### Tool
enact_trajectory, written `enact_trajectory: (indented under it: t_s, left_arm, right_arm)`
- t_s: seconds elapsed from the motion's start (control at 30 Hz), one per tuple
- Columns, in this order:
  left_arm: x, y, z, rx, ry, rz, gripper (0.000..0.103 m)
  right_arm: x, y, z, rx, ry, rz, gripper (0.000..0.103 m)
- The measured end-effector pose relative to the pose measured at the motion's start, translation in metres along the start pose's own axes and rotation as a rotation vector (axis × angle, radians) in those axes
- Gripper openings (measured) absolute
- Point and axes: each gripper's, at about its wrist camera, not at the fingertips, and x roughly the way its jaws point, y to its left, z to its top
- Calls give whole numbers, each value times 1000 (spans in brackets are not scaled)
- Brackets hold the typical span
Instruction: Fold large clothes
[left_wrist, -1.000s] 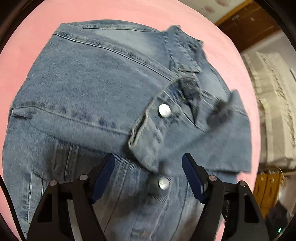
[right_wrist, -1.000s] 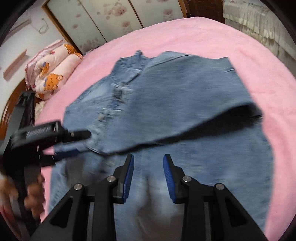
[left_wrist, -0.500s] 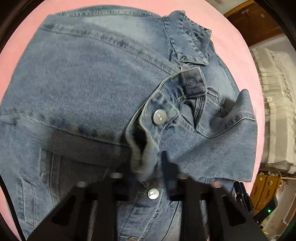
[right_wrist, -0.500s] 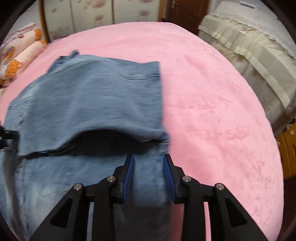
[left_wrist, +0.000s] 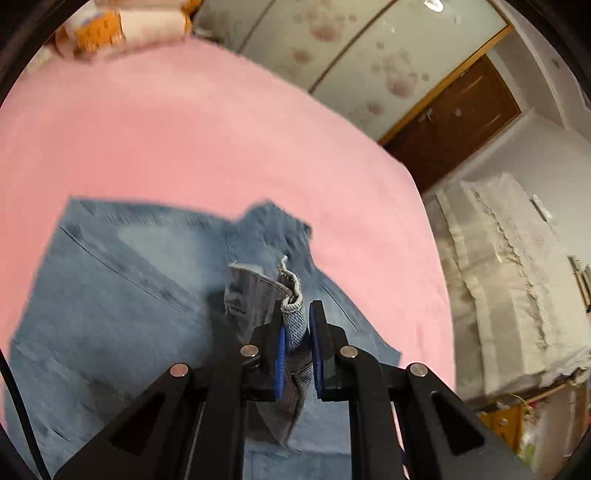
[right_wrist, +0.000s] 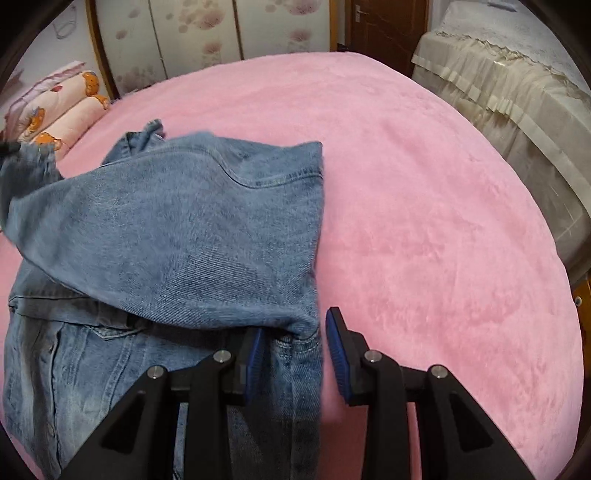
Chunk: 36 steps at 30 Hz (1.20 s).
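While the denim jacket (right_wrist: 184, 236) sags heavy | left claw (left_wrist: 295, 332) pinches its cuff | right claw (right_wrist: 293, 354) gapes astride the hem near the bed's (right_wrist: 424, 184) middle | we grip seams.

Jacket (right_wrist: 177, 229): denim, folded over, on pink bed (right_wrist: 424, 206)
Right gripper (right_wrist: 293, 354): jaws apart, astride jacket's right edge
Pillows (right_wrist: 62, 118): beyond jacket, left
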Motion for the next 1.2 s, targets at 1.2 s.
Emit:
enact_trajectory:
  t_s: [1.2]
  left_arm:
    - [-9, 78, -79, 87, 163, 460, 19]
  right_arm:
    - [-43, 14, -2, 147, 38, 12, 19]
